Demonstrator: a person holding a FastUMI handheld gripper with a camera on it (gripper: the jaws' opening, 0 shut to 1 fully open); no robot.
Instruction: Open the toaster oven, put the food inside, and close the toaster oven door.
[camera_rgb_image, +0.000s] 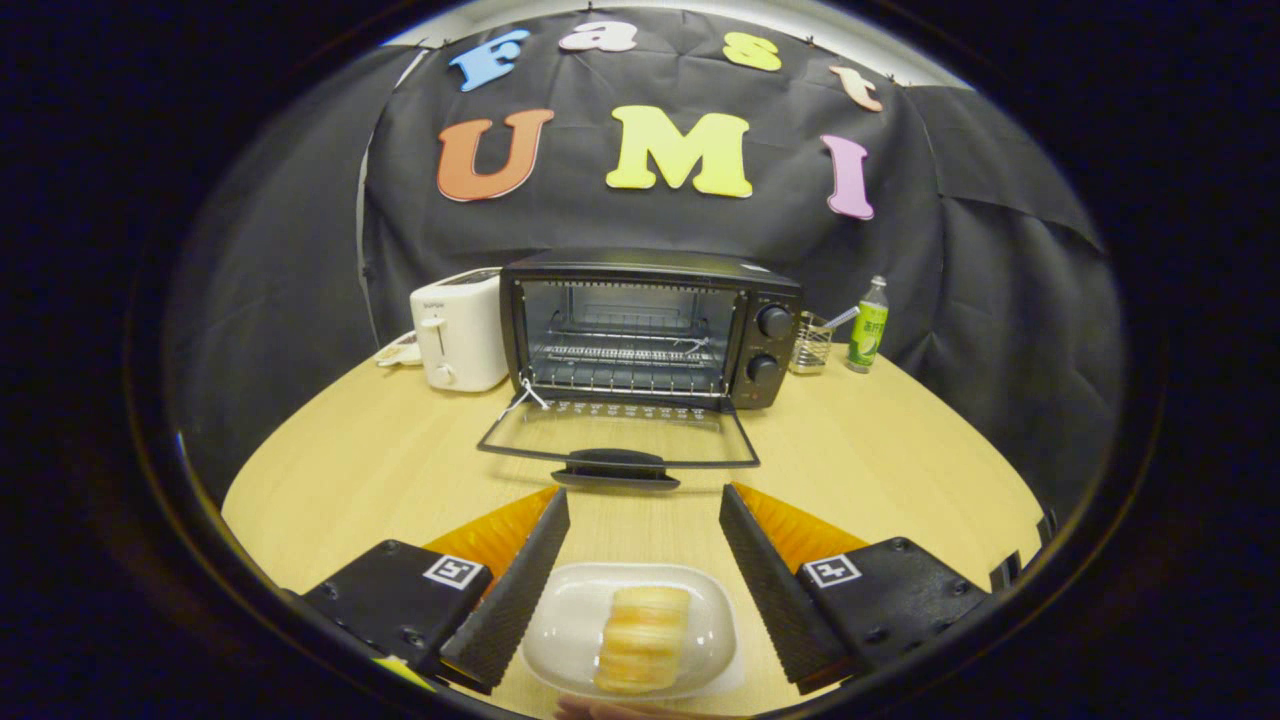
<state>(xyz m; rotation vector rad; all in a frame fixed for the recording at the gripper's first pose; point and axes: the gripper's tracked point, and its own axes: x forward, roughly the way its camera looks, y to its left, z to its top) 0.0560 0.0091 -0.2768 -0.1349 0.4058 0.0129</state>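
Observation:
The black toaster oven (650, 325) stands at the back of the wooden table with its glass door (620, 432) folded down flat toward me, handle (615, 468) at the front. The wire rack (630, 368) inside is bare. Between my fingers lies a white oval dish (570, 620) holding a golden pastry roll (642, 638). My gripper (645, 510) is open, its fingers (520, 590) on either side of the dish and not pressing on it. The oven door handle lies just beyond the fingertips.
A white pop-up toaster (458, 332) stands left of the oven, with a small item behind it. Right of the oven are a wire utensil holder (812, 345) and a green bottle (868, 325). A fingertip (600, 710) shows below the dish.

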